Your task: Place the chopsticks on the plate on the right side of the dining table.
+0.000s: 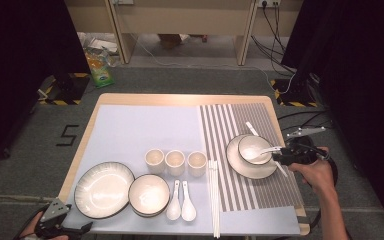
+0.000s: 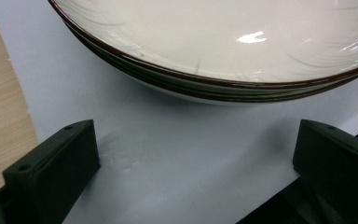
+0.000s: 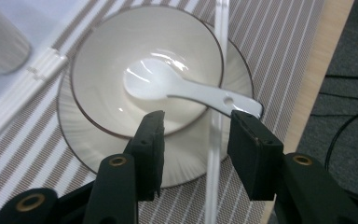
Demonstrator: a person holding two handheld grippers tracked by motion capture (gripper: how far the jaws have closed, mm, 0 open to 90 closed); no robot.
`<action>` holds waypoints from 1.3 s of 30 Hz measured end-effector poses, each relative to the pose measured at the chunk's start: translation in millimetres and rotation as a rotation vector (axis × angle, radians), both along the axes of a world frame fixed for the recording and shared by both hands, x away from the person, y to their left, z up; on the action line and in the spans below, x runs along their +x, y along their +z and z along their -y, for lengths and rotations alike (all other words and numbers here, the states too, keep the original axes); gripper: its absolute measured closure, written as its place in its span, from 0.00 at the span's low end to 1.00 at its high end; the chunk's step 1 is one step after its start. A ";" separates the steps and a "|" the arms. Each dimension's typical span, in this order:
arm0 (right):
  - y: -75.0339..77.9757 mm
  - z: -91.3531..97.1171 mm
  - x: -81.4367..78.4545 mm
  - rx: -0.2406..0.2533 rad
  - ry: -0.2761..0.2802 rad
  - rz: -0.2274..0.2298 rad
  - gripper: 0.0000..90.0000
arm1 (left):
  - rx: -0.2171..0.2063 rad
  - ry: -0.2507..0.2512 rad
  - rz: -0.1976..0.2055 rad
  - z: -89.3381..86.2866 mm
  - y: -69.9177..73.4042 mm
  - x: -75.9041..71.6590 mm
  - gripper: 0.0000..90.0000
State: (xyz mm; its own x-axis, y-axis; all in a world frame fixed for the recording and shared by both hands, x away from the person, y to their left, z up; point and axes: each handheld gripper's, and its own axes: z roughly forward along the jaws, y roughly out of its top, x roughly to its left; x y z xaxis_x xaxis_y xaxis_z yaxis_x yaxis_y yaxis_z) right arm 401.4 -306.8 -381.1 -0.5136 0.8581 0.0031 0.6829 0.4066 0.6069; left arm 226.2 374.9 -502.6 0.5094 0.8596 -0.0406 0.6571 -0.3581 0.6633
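Spoon in the bowl, handle end beside the open right tool.

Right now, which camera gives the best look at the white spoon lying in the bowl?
The right gripper view: the spoon appears large, scoop inside the bowl, handle over its rim, just beyond the open right tool. The high view shows the same spoon small. The left gripper view shows a different dish's rim.
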 end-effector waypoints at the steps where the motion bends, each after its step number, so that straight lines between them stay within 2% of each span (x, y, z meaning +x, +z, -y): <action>1: 2.3 -3.8 -0.3 0.004 0.002 0.005 0.61 | -0.001 0.002 0.003 0.0 -0.2 -0.2 0.00; 6: 9.2 -23.8 1.8 -0.021 0.026 0.023 0.56 | 0.000 0.002 0.002 0.2 -0.2 0.0 0.00; 10: 10.1 -36.3 8.5 0.006 0.023 0.014 0.53 | 0.000 0.002 0.002 0.2 -0.1 0.1 0.00; 20: 12.3 -67.2 34.2 -0.002 0.025 0.009 0.52 | -0.001 0.001 0.002 0.1 -0.1 0.0 0.00; 26: 14.5 -75.8 58.2 0.032 -0.003 0.002 0.52 | 0.000 0.001 0.001 0.1 -0.1 0.2 0.00; 33: 21.9 -82.0 77.8 0.020 -0.032 0.000 0.52 | -0.002 0.002 0.005 0.0 -0.4 -0.2 0.00; 39: 9.8 -81.2 93.3 -0.006 -0.066 -0.026 0.52 | -0.003 0.004 0.008 0.0 -0.6 -0.2 0.00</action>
